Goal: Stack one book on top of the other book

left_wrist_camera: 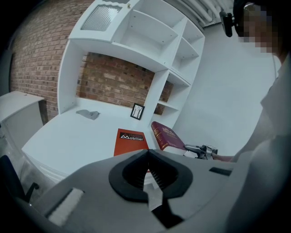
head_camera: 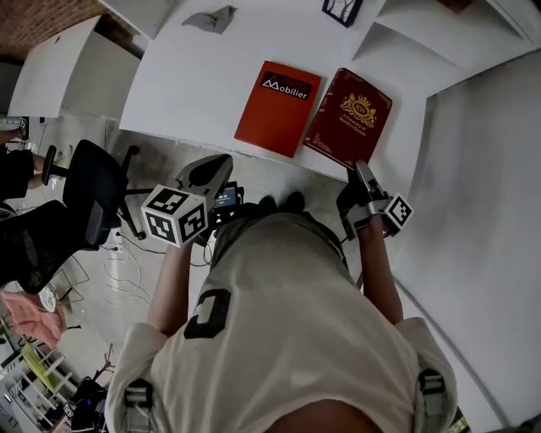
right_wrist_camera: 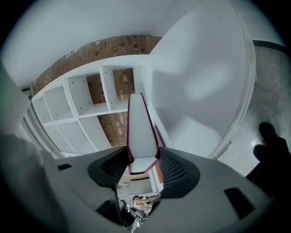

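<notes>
Two books lie side by side at the white table's [head_camera: 190, 80] front edge. One is an orange book [head_camera: 277, 107] [left_wrist_camera: 130, 141]. To its right is a dark red book [head_camera: 348, 117] [left_wrist_camera: 167, 135] with a gold emblem. My right gripper [head_camera: 362, 169] [right_wrist_camera: 143, 161] is shut on the red book's near corner. Its pale page edge [right_wrist_camera: 141, 127] runs away between the pads. My left gripper [head_camera: 215, 169] [left_wrist_camera: 148, 159] hangs off the table in front of the orange book, shut with nothing in it.
A grey crumpled piece [head_camera: 211, 19] and a small black frame [head_camera: 342, 8] lie at the table's back. White shelves [left_wrist_camera: 159, 41] stand behind, against a brick wall. A black office chair [head_camera: 93, 190] is at the left, and a white curved panel [head_camera: 482, 186] at the right.
</notes>
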`<state>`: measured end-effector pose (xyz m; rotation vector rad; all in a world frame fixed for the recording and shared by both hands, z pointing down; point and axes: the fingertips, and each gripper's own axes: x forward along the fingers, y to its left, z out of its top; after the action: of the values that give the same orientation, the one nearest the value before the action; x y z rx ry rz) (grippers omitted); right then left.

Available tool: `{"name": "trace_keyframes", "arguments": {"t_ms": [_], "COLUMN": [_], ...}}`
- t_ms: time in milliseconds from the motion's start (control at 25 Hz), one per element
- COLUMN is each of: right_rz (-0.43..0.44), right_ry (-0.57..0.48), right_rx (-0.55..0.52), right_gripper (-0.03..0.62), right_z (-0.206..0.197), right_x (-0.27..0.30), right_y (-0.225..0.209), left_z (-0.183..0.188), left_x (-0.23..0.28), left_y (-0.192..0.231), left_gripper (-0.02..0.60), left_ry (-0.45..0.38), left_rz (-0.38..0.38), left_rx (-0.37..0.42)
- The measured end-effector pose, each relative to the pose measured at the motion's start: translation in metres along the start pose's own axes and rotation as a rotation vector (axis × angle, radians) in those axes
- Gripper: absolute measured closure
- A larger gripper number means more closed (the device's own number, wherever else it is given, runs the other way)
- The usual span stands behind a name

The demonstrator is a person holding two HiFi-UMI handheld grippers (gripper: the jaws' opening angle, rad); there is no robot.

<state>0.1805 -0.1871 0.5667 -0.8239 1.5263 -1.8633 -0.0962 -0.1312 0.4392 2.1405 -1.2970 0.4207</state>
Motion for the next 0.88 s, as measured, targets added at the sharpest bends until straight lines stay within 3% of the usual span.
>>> {"name": "trace_keyframes", "arguments": {"t_ms": [520, 880], "right_rz": [0.003, -0.007], "right_ry": [0.003, -0.056], "right_rx": [-0.031, -0.082], "right_gripper": [0.387, 0.387], "right_z": [0.001, -0.027], "right_x": [0.011, 0.036], "right_y": [0.012, 0.023], "left_z": [0.013, 0.025], "left_x": [0.010, 0.013], "left_y": [0.006, 0.060], "left_gripper": [0.577, 0.577], "left_ry": [0.008, -0.001], "left_rz": [-0.036, -0.116], "left_rx": [0.033, 0.031]}}
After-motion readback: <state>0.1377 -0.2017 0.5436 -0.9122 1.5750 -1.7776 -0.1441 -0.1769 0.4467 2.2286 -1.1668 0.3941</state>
